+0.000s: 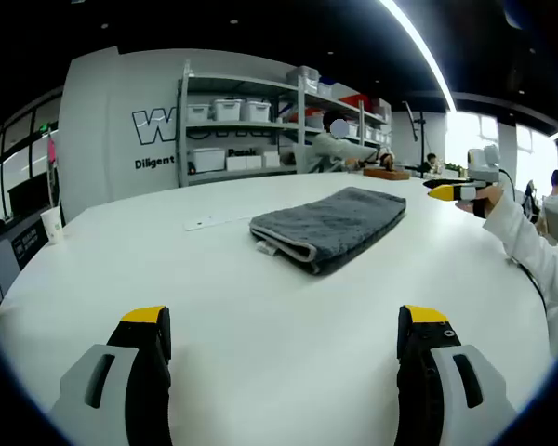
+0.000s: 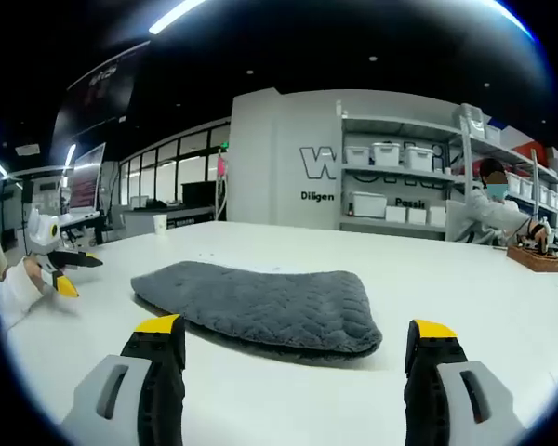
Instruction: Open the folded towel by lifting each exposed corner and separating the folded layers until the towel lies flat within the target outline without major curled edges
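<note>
Left gripper view: left gripper stood wide open and empty, the folded grey towel well ahead on the white table — unfolding not yet begun. The other gripper showed far right, possibly nearly closed.

Right gripper view: right gripper gaped empty, towel just ahead. Next move probably called for reaching an exposed corner.

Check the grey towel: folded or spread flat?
Folded. The towel lies in stacked layers on the table, with a doubled edge facing the left gripper view.
</note>
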The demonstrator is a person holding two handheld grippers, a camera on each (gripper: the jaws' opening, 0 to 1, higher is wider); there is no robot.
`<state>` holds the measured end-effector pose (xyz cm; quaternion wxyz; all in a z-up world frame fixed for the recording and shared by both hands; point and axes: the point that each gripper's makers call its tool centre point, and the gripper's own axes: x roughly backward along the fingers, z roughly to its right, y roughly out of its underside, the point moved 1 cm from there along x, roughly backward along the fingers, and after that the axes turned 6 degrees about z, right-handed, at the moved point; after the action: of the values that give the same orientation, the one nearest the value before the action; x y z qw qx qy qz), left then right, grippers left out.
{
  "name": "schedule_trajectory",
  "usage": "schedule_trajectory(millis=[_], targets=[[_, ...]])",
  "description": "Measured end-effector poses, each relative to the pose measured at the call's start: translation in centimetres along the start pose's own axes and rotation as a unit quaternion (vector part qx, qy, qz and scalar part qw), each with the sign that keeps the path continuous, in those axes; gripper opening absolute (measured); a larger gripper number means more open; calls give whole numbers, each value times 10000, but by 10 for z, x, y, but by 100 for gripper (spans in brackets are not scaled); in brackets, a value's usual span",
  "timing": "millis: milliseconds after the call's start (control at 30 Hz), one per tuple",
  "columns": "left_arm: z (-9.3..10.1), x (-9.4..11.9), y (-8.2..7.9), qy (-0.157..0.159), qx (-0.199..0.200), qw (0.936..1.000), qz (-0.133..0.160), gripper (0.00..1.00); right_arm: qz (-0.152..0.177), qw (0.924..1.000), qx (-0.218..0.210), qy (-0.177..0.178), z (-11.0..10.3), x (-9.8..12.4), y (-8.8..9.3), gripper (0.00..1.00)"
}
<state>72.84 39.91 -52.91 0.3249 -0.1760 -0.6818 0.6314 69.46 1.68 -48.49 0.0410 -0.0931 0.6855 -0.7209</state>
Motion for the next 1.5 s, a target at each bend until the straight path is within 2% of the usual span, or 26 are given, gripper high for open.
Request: schedule_trajectory(millis=[167,333,500,600,800,1033,1200,1333,1433,1500], targets=[[-1,0,0,-2,25,10000,16,100,-198,9991,370,-77,-10,-11,11,99],[1,0,-2,24,6,10000,40,100,-165,9958,874,-195,-29,-23,12,99],[4,-1,-1,53,-18,10000,12,100,-198,9918,1179,-442,-58,-39,13,99],[7,-1,-2,92,-11,9999,47,100,-221,9865,1464,-698,-85,-48,11,97],[7,0,-4,91,-13,9999,82,100,-143,9687,2158,-1222,-143,-73,3,95],[11,1,-4,126,-9,9999,92,100,-37,9585,2319,-1657,-203,-100,1,89],[13,0,-4,165,-18,9998,96,100,-58,9543,2447,-1717,-220,-114,3,81],[13,0,-4,175,-12,9998,94,100,-231,9499,2620,-1687,-224,-125,11,68],[16,1,-4,196,-32,9998,92,100,-252,9487,2638,-1724,-229,-128,14,64],[18,1,-4,206,-39,9997,93,100,-263,9452,2743,-1752,-232,-131,17,62]])
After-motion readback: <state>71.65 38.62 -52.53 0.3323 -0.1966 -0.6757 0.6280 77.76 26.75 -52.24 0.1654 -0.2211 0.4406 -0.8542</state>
